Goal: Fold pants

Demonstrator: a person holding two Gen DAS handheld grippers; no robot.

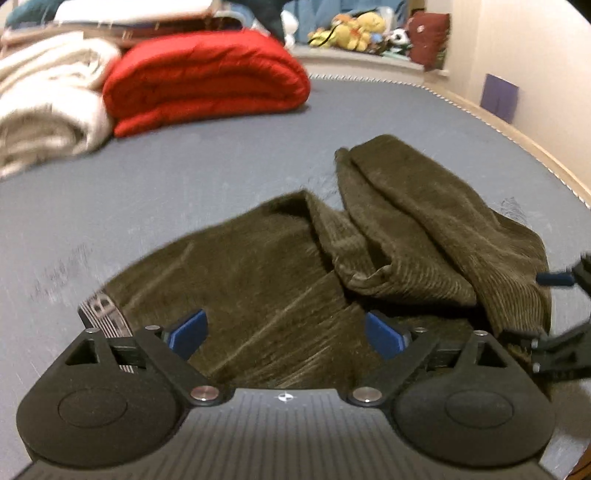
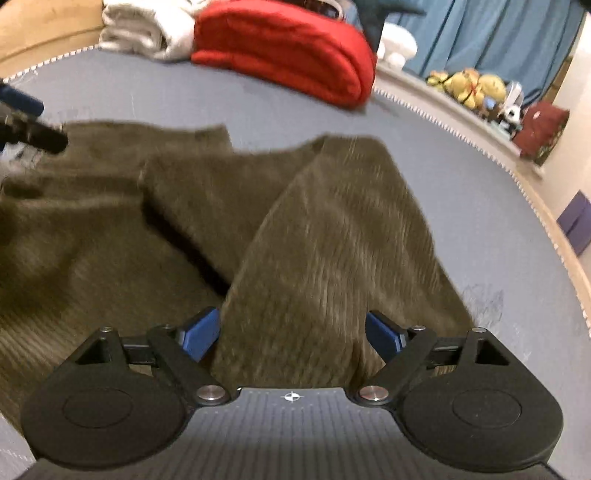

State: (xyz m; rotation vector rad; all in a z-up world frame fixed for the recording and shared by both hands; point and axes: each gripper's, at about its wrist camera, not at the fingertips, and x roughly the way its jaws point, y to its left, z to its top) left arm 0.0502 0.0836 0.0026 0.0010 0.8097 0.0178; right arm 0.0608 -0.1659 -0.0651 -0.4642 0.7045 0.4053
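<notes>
Olive-brown corduroy pants (image 1: 280, 280) lie rumpled on a grey-blue mattress (image 1: 184, 177), legs partly doubled over each other. My left gripper (image 1: 284, 334) is open, its blue pads apart over the waist end, where a striped label (image 1: 105, 314) shows. The right gripper shows at the right edge of the left wrist view (image 1: 561, 314). In the right wrist view the pants (image 2: 332, 240) run away from me; my right gripper (image 2: 291, 334) is open with a leg of cloth lying between its pads. The left gripper shows at that view's left edge (image 2: 29, 125).
A folded red quilt (image 1: 207, 77) and cream blankets (image 1: 48, 96) sit at the mattress's far side. Stuffed toys (image 1: 354, 27) line a ledge beyond. The mattress's piped edge (image 1: 517, 140) runs along the right, with a wall beside it.
</notes>
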